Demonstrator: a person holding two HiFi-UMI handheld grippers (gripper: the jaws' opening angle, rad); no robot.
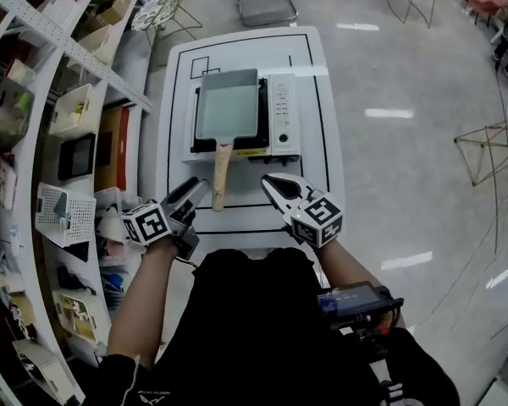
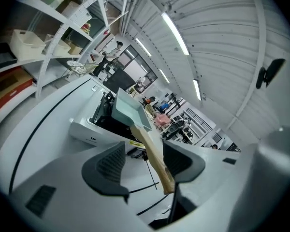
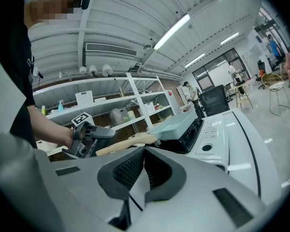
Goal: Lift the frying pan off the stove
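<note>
A pale green rectangular frying pan [image 1: 229, 102] sits on a white portable stove [image 1: 284, 117]. Its wooden handle [image 1: 221, 176] points toward me. My left gripper [image 1: 195, 189] is at the handle's near end, just to its left. In the left gripper view the jaws [image 2: 144, 151] stand open around the handle [image 2: 154, 156], which lies close to the right-hand pad; the pan [image 2: 128, 111] is beyond. My right gripper [image 1: 269, 181] hovers right of the handle, its tips together and empty. The right gripper view [image 3: 144, 151] shows the pan [image 3: 176, 126] and the left gripper [image 3: 104, 134] beside the handle.
The stove stands on a white table [image 1: 322, 167] marked with black lines. Shelving [image 1: 59, 142] full of bins and boxes runs along the left, close to the table. A chair [image 1: 265, 2] stands past the table's far end, with grey floor to the right.
</note>
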